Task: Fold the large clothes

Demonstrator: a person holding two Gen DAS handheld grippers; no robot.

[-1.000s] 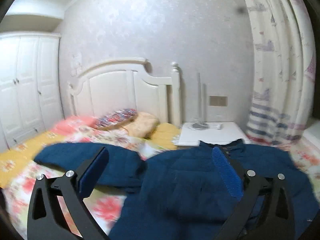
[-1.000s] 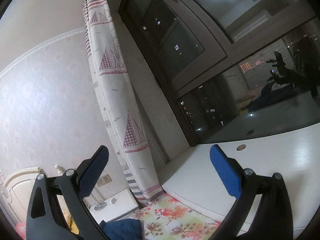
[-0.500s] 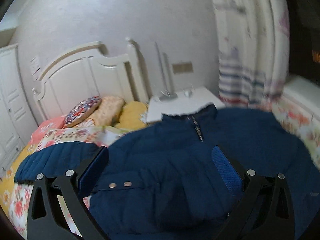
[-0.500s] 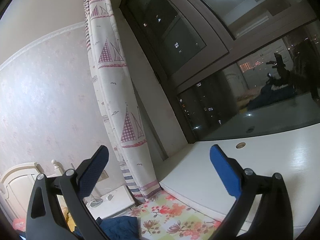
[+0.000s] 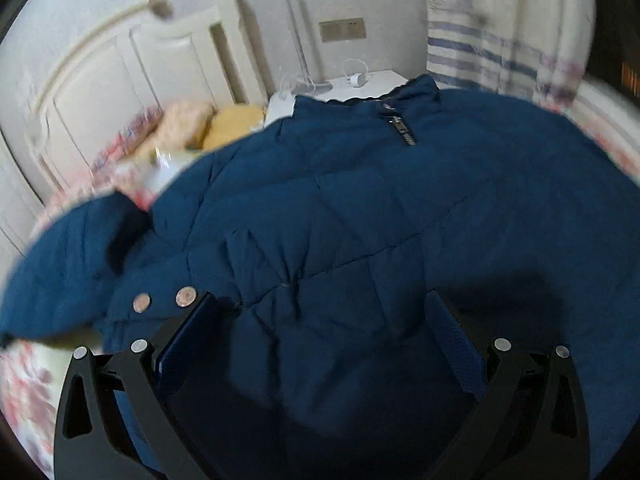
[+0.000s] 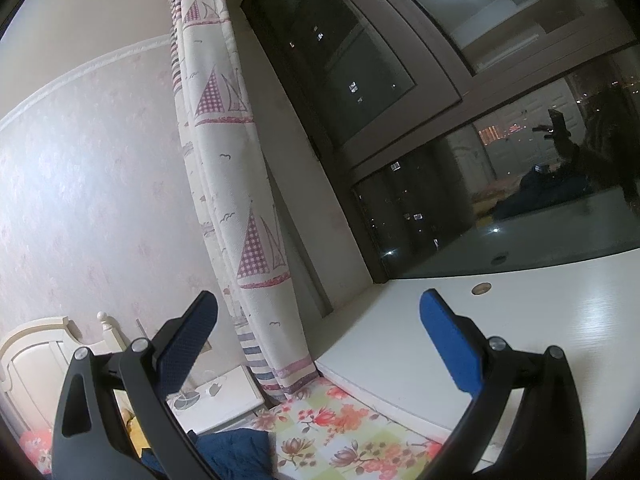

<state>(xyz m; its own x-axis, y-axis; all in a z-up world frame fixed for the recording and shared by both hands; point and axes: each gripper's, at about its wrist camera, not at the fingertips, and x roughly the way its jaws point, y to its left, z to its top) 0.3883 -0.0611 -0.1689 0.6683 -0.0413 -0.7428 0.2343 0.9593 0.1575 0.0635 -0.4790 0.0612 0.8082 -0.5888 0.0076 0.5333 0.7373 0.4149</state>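
The navy quilted jacket [image 5: 360,216] lies spread, zip up, across the floral bed [image 6: 352,432], collar toward the headboard [image 5: 132,80]. Left claw [image 5: 320,344] hangs spread wide over the jacket's lower front, gripping nothing. Right claw [image 6: 316,332], equally wide and empty, points up at the curtain [image 6: 236,184], away from the jacket. Risk: padded fabric may bunch or slip under a one-sided grasp, skewing the fold.

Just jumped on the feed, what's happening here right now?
A person is folding a blue puffer jacket spread front-up on a floral-sheeted bed. The left hand-held gripper hangs open just over the jacket's lower front, gripping nothing. The right hand-held gripper is also open and empty, raised and pointed toward the curtain and window. No fold is visible yet.
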